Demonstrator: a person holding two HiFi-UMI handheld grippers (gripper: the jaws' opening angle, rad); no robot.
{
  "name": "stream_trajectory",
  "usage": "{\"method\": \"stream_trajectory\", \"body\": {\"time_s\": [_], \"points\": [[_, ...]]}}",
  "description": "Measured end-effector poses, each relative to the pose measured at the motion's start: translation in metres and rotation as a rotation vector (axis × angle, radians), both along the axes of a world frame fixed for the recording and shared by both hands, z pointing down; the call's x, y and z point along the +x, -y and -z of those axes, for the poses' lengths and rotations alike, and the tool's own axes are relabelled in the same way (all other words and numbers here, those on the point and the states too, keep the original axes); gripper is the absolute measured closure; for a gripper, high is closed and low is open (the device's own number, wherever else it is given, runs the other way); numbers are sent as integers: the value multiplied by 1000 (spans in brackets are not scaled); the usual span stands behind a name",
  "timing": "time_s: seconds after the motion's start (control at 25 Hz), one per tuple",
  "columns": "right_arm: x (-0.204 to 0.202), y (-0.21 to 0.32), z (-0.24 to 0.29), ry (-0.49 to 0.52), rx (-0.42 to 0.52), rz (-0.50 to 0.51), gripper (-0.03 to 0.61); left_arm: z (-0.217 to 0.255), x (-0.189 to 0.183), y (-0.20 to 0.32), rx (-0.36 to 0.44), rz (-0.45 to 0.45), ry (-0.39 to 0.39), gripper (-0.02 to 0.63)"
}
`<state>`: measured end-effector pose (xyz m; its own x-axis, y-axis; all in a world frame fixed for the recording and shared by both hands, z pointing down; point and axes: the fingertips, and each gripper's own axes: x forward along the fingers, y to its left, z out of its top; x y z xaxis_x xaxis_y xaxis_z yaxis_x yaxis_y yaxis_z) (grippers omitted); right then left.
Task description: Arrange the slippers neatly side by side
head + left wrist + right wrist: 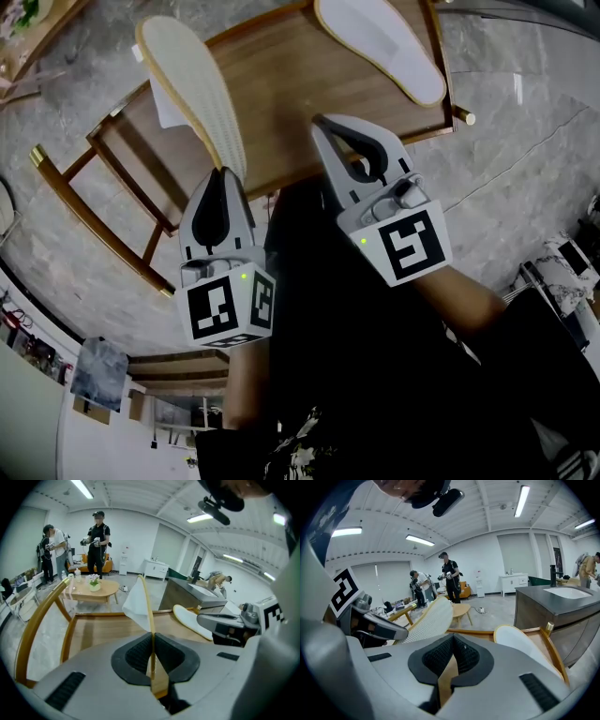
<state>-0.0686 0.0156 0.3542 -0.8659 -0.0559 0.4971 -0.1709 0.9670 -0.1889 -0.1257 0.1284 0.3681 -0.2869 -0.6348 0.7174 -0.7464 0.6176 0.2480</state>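
Wood-topped table (281,103) is my landmark; over its left side my left gripper (225,176) has its jaws pinched almost closed on the thin end rim of one slipper (192,84), which is held up on edge above the table; it looks light, thin and bendy, so I judge a rim pinch enough, though it may sag; at the table's near edge my right gripper (325,124) is closed on nothing; the other slipper (380,47) lies flat at the table's far right.
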Motion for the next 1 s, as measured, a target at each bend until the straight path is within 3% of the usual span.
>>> {"method": "stream_trajectory", "body": {"time_s": [0.16,0.52,0.68,1.0], "points": [[-4,-7,-5,-3,-12,10,580,-13,-9,-22,-71,54,13,594],[3,-7,-11,-17,-17,13,580,-33,-16,-55,-136,171,5,594],[1,-9,-10,-16,46,50,580,-43,-14,-67,-168,188,-8,594],[3,-21,-11,-21,51,77,580,-54,1,-77,-184,181,-29,594]]}}
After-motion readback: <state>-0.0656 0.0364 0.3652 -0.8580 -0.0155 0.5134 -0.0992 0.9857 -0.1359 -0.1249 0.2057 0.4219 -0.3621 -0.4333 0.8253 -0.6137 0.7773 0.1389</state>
